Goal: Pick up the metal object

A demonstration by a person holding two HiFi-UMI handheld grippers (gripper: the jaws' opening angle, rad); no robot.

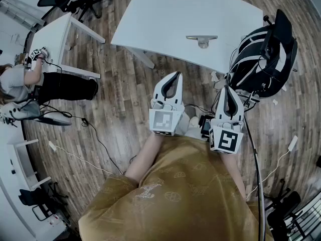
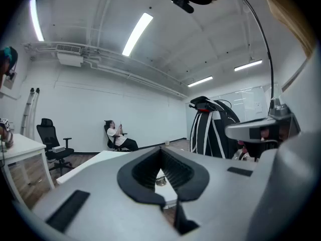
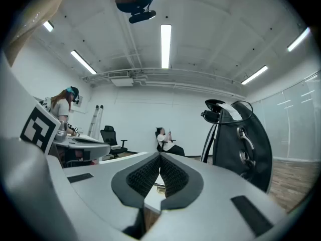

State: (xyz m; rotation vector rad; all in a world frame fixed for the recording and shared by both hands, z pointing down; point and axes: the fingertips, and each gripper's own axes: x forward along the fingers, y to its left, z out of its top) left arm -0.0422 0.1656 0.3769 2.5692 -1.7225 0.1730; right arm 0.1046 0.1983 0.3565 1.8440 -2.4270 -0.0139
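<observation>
The left gripper (image 1: 176, 74) and the right gripper (image 1: 226, 88) are held side by side, close to the person's body. They point at the white table (image 1: 165, 19). Both claws are closed tight and hold nothing. The metal object (image 1: 202, 39) lies on the table, well apart from them.

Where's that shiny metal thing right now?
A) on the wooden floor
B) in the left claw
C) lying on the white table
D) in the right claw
C: the metal object lies on the white table, apart from the left claw and right claw, both shut and empty.
</observation>
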